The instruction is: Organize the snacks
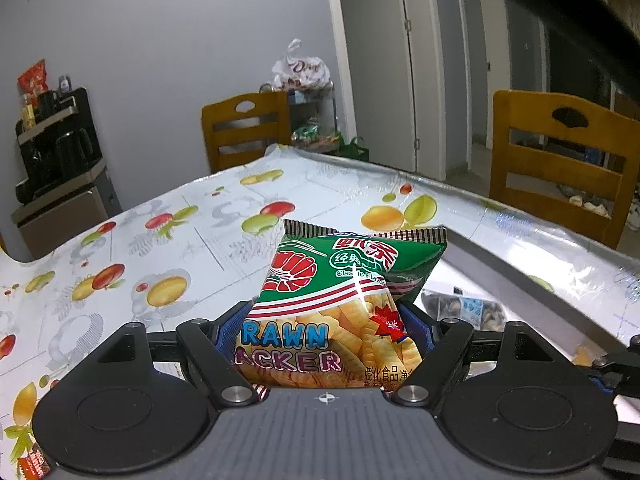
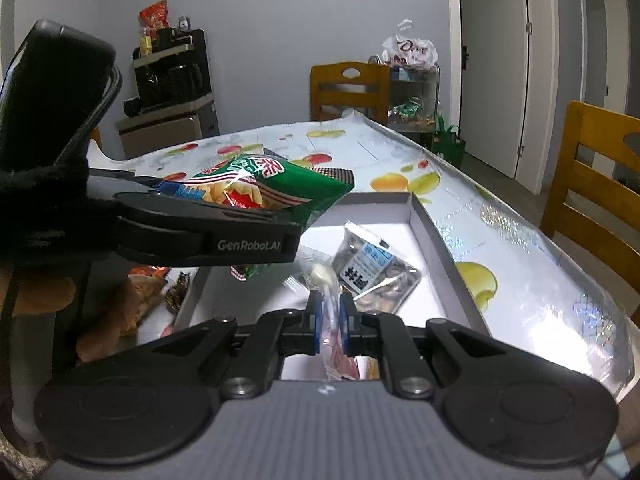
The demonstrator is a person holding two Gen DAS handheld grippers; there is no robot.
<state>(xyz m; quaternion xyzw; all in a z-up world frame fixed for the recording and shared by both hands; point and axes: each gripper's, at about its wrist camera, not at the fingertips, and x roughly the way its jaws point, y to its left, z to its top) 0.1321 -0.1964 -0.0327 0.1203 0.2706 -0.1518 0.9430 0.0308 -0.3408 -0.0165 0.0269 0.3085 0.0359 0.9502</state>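
Both grippers loaded: your left gripper clamps the prawn cracker bag, your right gripper pinches a clear packet, so lower them gently into the white box.

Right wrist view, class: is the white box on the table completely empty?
No: the white box already holds a clear packet with a blue label lying on its floor, with other wrapped snacks beside it.

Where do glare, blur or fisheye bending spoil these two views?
Left wrist view: a white glint crosses the prawn cracker bag held in the left tongs, door frames bow, and a dark vignette fills the top right corner. Right wrist view: glare washes out the tablecloth at right and the white box floor; the clear packet in the right tongs looks soft.
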